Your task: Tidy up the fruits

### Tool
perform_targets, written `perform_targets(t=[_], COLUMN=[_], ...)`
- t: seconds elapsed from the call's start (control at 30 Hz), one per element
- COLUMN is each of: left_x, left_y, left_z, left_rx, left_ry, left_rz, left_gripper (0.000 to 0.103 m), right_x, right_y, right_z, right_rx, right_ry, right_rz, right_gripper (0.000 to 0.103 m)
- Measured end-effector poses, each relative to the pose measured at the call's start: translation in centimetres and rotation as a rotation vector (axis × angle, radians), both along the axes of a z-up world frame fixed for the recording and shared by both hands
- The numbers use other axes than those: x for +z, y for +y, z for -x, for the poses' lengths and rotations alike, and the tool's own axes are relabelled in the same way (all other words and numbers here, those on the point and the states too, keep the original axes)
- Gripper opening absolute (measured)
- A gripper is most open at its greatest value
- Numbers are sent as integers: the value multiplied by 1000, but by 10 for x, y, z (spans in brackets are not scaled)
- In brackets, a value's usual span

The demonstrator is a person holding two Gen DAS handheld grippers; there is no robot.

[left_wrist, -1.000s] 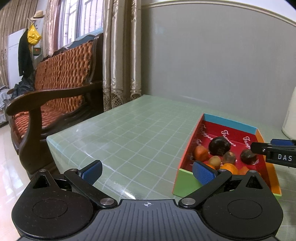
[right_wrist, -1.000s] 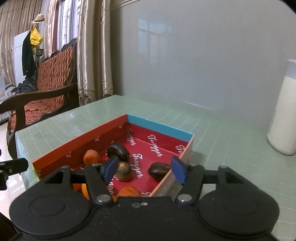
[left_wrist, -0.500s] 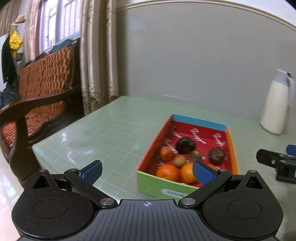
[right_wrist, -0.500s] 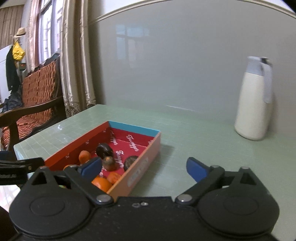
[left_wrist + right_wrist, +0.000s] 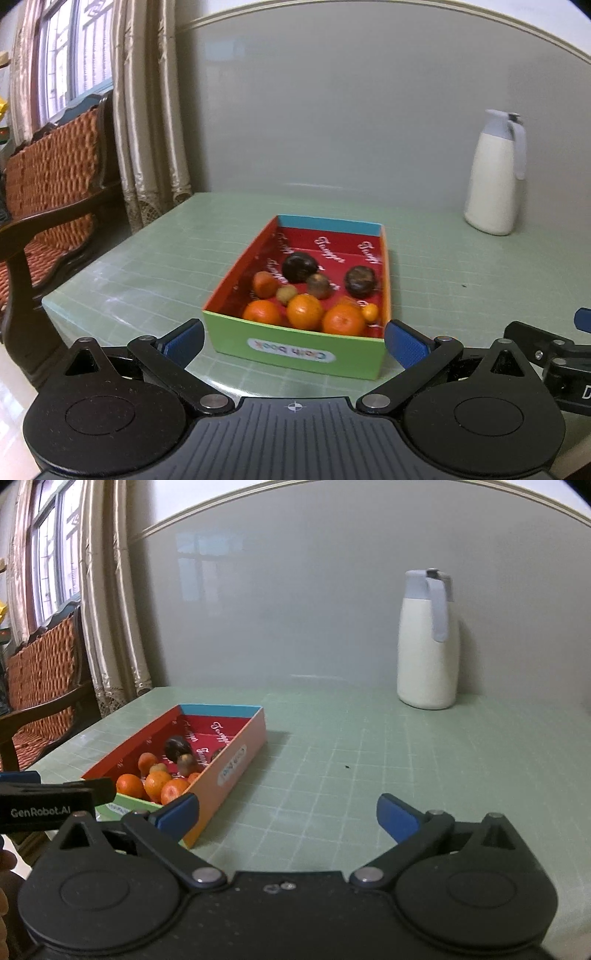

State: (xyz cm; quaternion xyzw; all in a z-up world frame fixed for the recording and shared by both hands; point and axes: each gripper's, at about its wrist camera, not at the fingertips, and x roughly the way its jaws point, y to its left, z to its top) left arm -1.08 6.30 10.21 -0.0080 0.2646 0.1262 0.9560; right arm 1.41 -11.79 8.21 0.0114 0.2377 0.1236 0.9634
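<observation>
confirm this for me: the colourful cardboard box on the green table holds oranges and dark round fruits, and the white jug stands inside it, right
Not quite. The white jug stands outside the colourful cardboard box, apart from it near the wall on the green table, as the left wrist view shows. The oranges and dark round fruits are in it.

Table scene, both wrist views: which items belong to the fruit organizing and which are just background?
Belongs to the job:
- box, open top, on the table
- oranges at its near end
- dark round fruits further back
- left gripper, open, empty
- right gripper, jaws just opened wide, empty

Just lying about:
- white jug, by the wall
- wooden bench
- curtains
</observation>
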Motion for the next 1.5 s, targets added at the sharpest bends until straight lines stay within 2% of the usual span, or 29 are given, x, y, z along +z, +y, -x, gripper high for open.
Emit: perform_targets(t=[0.33, 0.63, 0.83, 1.5], left_x=[9, 3, 0, 3], left_y=[-5, -5, -3, -3], left_z=[11, 7, 4, 8], left_rx=[-15, -19, -27, -14], left_ry=[-26, -7, 16, -4], left_rz=[6, 9, 48, 8], left_gripper=[103, 103, 103, 103], right_x=[11, 8, 7, 10], right_y=[1, 3, 3, 5], right_z=[18, 18, 18, 16], right_rx=[6, 14, 17, 0], right_ry=[-43, -35, -34, -45], right_rz=[4, 2, 2, 5], right_gripper=[103, 103, 103, 103])
